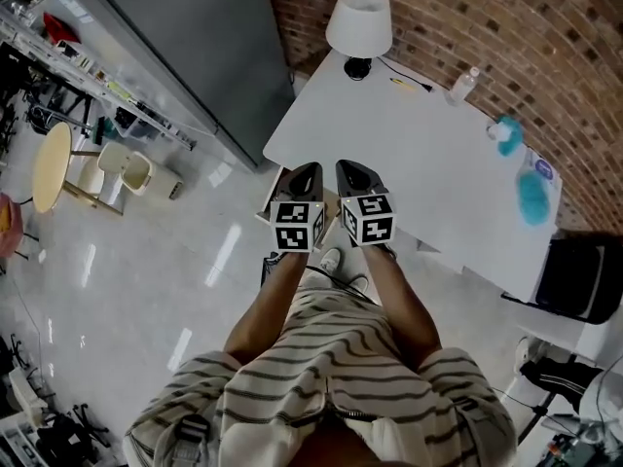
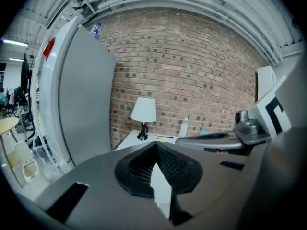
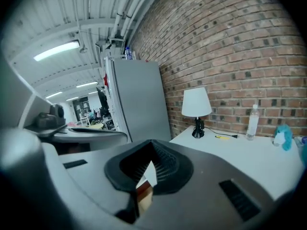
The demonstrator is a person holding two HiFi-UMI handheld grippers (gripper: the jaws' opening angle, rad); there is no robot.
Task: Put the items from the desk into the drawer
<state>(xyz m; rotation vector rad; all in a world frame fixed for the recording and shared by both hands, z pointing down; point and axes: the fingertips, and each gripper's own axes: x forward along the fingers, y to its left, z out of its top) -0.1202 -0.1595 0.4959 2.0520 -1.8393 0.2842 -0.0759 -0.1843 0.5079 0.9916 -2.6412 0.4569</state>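
A white desk point(image 1: 409, 154) stands against the brick wall. On it are a white lamp point(image 1: 358, 22), a clear bottle point(image 1: 463, 86), a small yellow item point(image 1: 402, 83), a teal thing point(image 1: 506, 129) and a blue thing point(image 1: 533, 195). My left gripper point(image 1: 304, 171) and right gripper point(image 1: 352, 168) hang side by side at the desk's near edge, both shut and holding nothing. In the left gripper view the lamp point(image 2: 144, 110) and bottle point(image 2: 184, 127) show beyond the shut jaws. The right gripper view shows the lamp point(image 3: 196, 103), bottle point(image 3: 252, 121) and yellow item point(image 3: 221, 137). No drawer is visible.
A tall grey cabinet point(image 1: 195, 47) stands left of the desk. A black object point(image 1: 584, 275) sits by the desk's right end. A round yellow table point(image 1: 51, 163) and pale chairs point(image 1: 125, 168) stand far left on the glossy floor.
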